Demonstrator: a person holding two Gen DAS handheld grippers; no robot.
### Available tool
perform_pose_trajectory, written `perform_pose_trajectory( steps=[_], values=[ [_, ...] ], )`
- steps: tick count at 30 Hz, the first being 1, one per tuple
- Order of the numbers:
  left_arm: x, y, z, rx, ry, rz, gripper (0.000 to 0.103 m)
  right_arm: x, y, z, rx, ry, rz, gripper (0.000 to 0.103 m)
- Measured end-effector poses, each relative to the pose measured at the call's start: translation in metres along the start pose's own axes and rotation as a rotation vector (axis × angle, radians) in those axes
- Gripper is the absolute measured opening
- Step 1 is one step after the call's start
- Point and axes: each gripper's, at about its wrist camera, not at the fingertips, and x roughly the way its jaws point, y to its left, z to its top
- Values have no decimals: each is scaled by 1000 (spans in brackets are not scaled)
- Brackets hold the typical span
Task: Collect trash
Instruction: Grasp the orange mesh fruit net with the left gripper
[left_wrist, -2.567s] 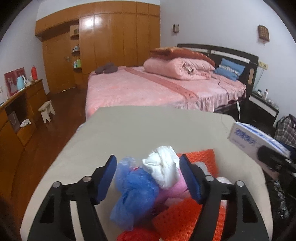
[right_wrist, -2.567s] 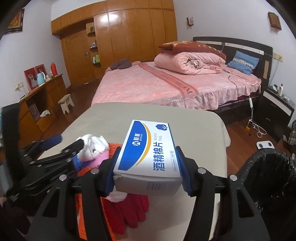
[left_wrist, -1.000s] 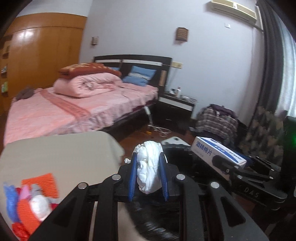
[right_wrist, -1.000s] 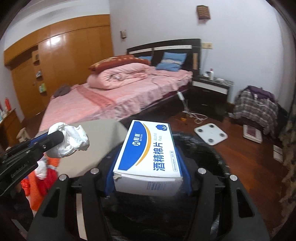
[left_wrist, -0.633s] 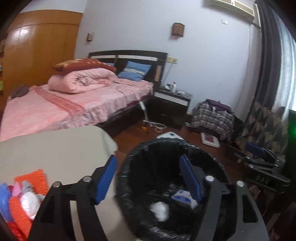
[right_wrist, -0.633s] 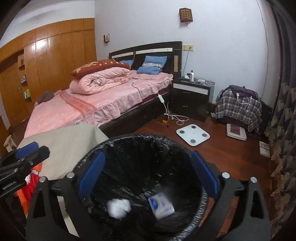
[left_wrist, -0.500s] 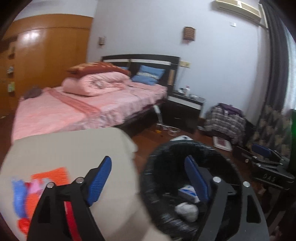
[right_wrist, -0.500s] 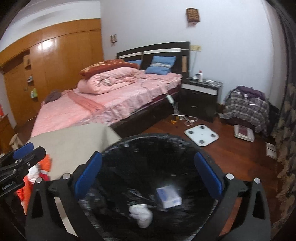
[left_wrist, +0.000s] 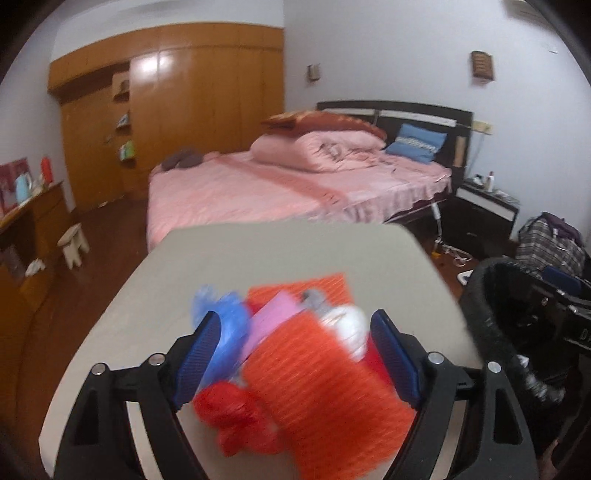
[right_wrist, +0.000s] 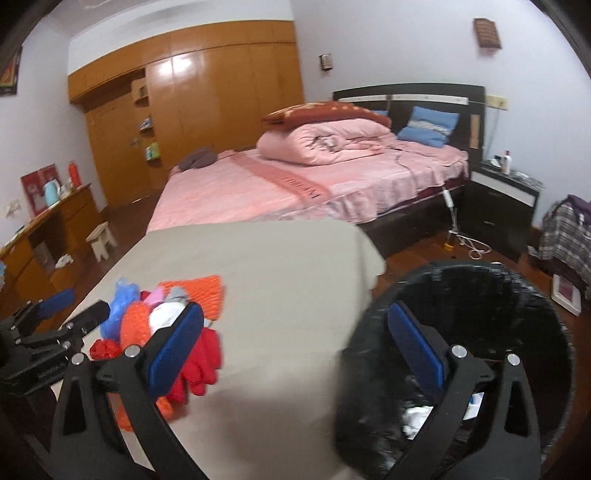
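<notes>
A heap of trash lies on the beige table (left_wrist: 295, 254): orange mesh netting (left_wrist: 321, 398), a blue plastic bag (left_wrist: 231, 321), a pink piece (left_wrist: 271, 319), a white wad (left_wrist: 349, 325) and a red clump (left_wrist: 236, 417). My left gripper (left_wrist: 297, 354) is open and empty, its fingers on either side of the heap. My right gripper (right_wrist: 295, 343) is open and empty, over the table's right edge beside the black-lined bin (right_wrist: 517, 291). A white wad (right_wrist: 415, 417) and a box (right_wrist: 476, 400) lie in the bin. The heap also shows in the right wrist view (right_wrist: 147, 317).
The bin (left_wrist: 491, 325) stands right of the table. A pink bed (right_wrist: 314, 181) lies beyond the table, a black nightstand (right_wrist: 506, 210) to its right. A wooden dresser (right_wrist: 48, 232) and a small stool (right_wrist: 103, 236) stand on the left. A white scale (right_wrist: 565, 293) lies on the floor.
Both grippers let go of the white wad and the box into the bin. Both then swung left, and the left gripper now straddles the heap on the table.
</notes>
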Motion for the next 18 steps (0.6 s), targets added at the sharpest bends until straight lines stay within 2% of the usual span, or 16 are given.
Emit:
perform_pose_trajectory(
  steps=[5, 15, 16, 18],
  values=[
    [11, 7, -20, -17, 46, -8, 81, 15, 21, -5, -22, 32, 6, 97],
    [47, -10, -42, -20, 144, -58, 81, 28, 23, -14, -56, 66, -9, 97],
    [48, -11, -44, -20, 151, -64, 80, 28, 23, -14, -59, 67, -10, 97],
    [49, -13, -47, -17, 162, -75, 65, 29, 24, -15, -67, 68, -11, 97]
  ],
)
